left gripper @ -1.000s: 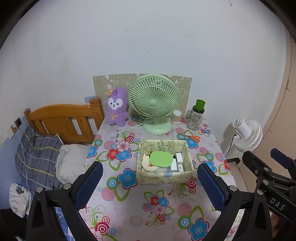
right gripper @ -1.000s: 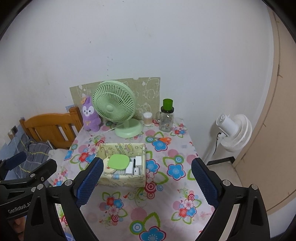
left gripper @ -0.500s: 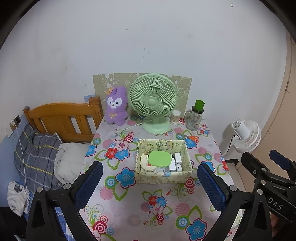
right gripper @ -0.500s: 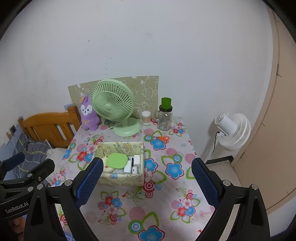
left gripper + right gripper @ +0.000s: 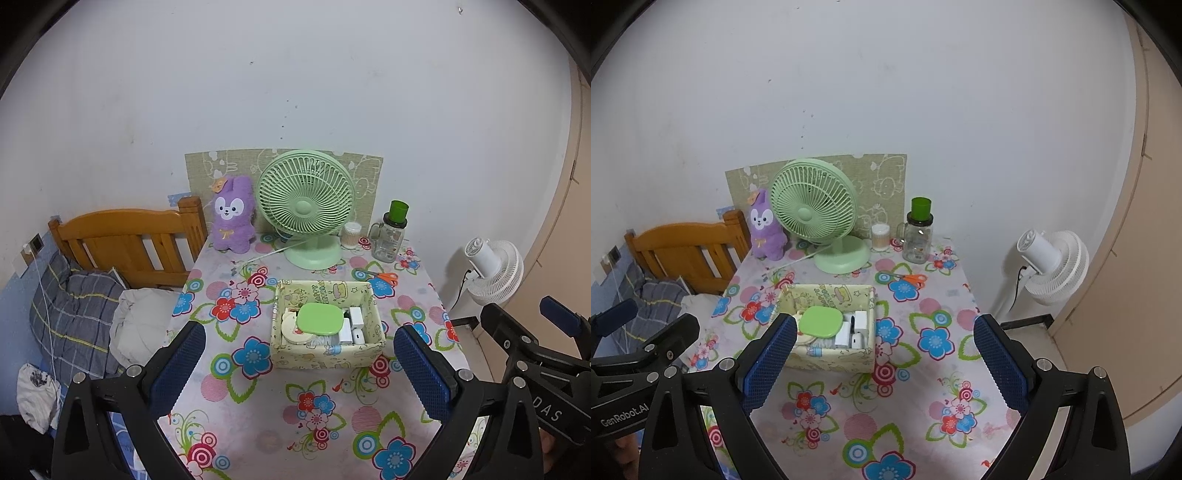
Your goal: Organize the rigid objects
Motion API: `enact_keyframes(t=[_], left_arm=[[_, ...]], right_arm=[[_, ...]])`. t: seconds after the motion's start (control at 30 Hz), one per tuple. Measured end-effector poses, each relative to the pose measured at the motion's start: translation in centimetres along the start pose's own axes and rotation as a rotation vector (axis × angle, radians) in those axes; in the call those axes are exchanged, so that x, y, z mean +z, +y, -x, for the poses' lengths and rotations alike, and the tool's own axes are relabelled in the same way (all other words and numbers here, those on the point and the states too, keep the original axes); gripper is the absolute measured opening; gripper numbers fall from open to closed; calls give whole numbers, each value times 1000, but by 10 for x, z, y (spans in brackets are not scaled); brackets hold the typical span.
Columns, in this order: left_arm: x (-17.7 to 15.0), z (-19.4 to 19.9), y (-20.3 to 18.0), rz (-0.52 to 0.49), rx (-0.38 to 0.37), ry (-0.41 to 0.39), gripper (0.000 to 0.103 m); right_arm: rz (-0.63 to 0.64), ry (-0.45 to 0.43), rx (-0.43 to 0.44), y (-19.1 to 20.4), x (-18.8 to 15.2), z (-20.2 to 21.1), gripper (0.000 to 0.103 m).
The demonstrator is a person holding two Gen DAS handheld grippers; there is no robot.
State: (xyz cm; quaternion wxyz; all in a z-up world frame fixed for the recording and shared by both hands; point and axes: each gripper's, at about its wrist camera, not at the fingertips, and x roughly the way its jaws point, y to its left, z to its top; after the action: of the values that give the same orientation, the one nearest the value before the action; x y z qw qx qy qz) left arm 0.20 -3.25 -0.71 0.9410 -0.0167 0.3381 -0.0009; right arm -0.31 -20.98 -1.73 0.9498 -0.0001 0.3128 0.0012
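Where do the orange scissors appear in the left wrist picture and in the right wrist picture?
Left wrist view: the orange scissors lie right of centre, on the tablecloth just behind the box's right rear corner.
Right wrist view: the orange scissors lie near the centre, behind and right of the box.
Shared landmark: the green fan stands behind the scissors and to their left in both views.
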Motion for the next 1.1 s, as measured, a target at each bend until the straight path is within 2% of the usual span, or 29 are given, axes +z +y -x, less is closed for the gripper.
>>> enact_keyframes(t=[1.1], left_arm=[[3, -1, -1, 1, -9, 8, 103]], right_arm=[[-22, -15, -8, -2, 3, 4, 99]])
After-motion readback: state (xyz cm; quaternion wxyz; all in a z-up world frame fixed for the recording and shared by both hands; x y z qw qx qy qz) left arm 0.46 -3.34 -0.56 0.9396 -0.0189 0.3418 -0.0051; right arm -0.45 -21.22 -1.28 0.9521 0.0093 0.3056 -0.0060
